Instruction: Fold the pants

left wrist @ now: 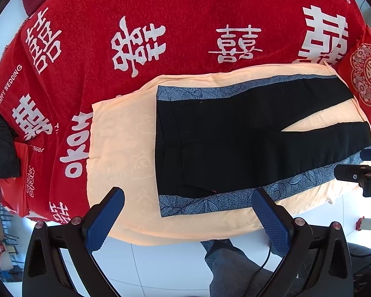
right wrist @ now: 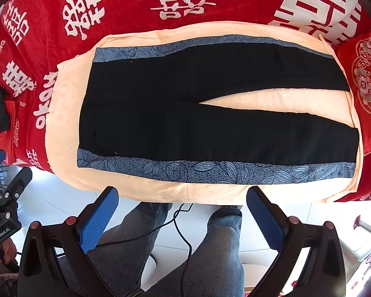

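Observation:
Black pants (left wrist: 235, 143) with blue floral side stripes lie flat and spread on a peach cloth (left wrist: 121, 148), waistband to the left, legs parted to the right. They also show in the right wrist view (right wrist: 185, 123). My left gripper (left wrist: 188, 200) is open and empty, held above the cloth's near edge by the waistband's lower corner. My right gripper (right wrist: 183, 198) is open and empty, held off the near edge of the cloth (right wrist: 160, 193), below the near leg's blue stripe (right wrist: 210, 170).
A red wedding blanket (left wrist: 185, 24) with white characters covers the surface beyond the cloth. A red cushion (right wrist: 368, 84) lies right of the leg ends. A dark garment (left wrist: 2, 148) sits far left. The person's legs (right wrist: 210, 247) and a cable are below.

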Tool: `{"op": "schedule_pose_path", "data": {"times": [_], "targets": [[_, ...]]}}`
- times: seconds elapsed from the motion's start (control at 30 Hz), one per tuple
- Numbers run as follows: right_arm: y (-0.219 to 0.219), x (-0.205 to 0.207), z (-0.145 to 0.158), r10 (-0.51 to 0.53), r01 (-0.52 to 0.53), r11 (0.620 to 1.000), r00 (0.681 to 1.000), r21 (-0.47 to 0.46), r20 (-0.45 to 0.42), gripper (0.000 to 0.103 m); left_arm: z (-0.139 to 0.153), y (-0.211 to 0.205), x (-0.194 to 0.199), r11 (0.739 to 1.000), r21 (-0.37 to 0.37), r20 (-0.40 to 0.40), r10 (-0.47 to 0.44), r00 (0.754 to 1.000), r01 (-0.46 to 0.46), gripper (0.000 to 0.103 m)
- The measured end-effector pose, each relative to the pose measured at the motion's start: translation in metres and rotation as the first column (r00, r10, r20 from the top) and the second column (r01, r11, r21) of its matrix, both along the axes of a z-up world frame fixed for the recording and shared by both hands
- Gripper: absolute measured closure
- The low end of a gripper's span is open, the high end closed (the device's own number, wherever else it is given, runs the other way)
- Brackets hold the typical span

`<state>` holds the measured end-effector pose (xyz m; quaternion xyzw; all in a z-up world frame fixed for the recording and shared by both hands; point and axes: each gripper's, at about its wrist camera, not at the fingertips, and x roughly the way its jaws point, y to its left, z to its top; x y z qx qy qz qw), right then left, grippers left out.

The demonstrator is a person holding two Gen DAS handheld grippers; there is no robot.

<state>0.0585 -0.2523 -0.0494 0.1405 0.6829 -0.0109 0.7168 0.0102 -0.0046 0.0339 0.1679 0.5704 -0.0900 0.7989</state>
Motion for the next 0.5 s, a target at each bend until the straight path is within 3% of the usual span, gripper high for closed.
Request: {"op": "schedule_pose_path", "data": {"times": [0.5], "targets": [[-0.0002,0.0002,-0.0008,-0.003,0.003,1.0,1.0,-0.001,0.009,0.0,0.0001,-0.0003,0.0001,1.0,0.003,0.001,0.003,1.0,-0.003,0.0]]}}
